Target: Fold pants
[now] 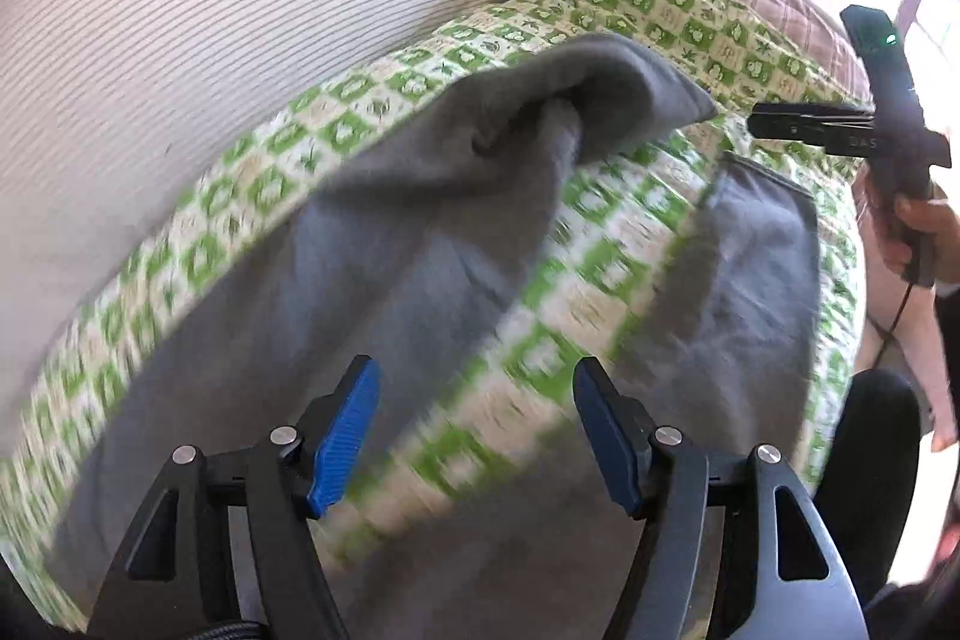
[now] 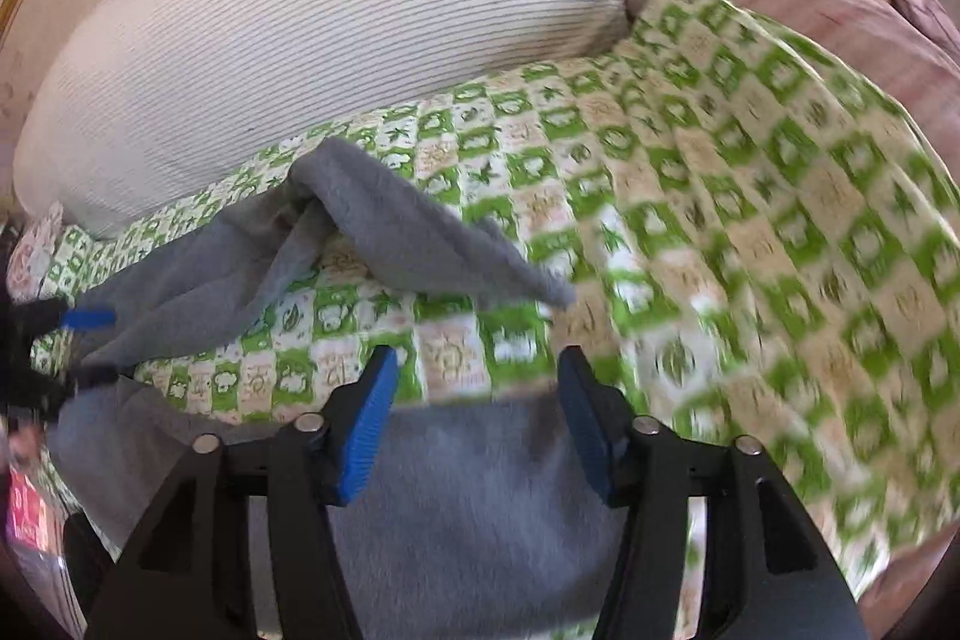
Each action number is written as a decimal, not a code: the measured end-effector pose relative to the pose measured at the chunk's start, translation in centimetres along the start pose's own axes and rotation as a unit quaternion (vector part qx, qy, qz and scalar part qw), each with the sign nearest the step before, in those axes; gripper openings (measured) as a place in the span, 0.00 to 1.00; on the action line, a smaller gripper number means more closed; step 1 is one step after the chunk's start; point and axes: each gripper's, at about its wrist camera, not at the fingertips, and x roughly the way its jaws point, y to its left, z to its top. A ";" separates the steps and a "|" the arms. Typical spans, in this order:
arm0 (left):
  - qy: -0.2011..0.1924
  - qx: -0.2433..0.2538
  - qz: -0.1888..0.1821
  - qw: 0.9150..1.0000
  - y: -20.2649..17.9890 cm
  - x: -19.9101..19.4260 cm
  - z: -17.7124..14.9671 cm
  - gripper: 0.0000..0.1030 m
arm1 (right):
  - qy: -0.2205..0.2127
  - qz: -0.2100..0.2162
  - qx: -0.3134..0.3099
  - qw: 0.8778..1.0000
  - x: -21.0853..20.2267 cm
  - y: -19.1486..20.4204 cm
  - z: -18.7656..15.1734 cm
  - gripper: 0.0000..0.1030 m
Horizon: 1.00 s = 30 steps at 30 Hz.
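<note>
Step in hand, as judged: legs laid out, fold proper not yet begun. Grey pants (image 1: 384, 244) lie spread on the green-and-cream checked bedspread (image 1: 648, 10), two legs apart with a strip of bedspread showing between them. The leg nearer the striped pillow (image 1: 240, 10) ends in a bunched, doubled-over cuff pointing toward the pillow-side edge of the bed; the other leg (image 1: 756, 268) lies flatter, toward the bed's opposite edge. Left gripper (image 1: 477, 430): jaws apart, nothing between the blue pads, hanging above the gap between the legs. Right gripper (image 2: 477, 427): jaws likewise apart and empty, grey cloth just below them but pads not pressing on it. Both views motion-blurred; contact with fabric cannot be confirmed. Next move, by my reading: smooth out the bunched cuff, then take one leg at cuff and waist and lay it over the other. Counts: pants, one (two legs); grippers, two; striped pillow, one; further cushions at the head of the bed, at least two, partly hidden.
</note>
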 end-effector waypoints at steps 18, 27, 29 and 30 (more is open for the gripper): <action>0.116 0.120 0.001 0.986 6.9 13.5 9.6 0.70 | 0.072 0.069 -0.115 0.988 5.7 0.2 5.5 0.77; 0.089 0.097 -0.008 0.991 8.3 12.0 7.6 0.24 | 0.082 0.015 -0.155 0.984 8.2 1.6 4.4 0.06; 0.073 0.094 -0.004 0.993 7.7 10.8 6.5 0.08 | 0.062 0.008 -0.156 0.986 7.5 1.8 4.5 0.05; 0.065 0.092 -0.004 0.994 7.4 10.0 6.2 0.08 | 0.049 0.002 -0.160 0.986 6.9 2.0 4.5 0.05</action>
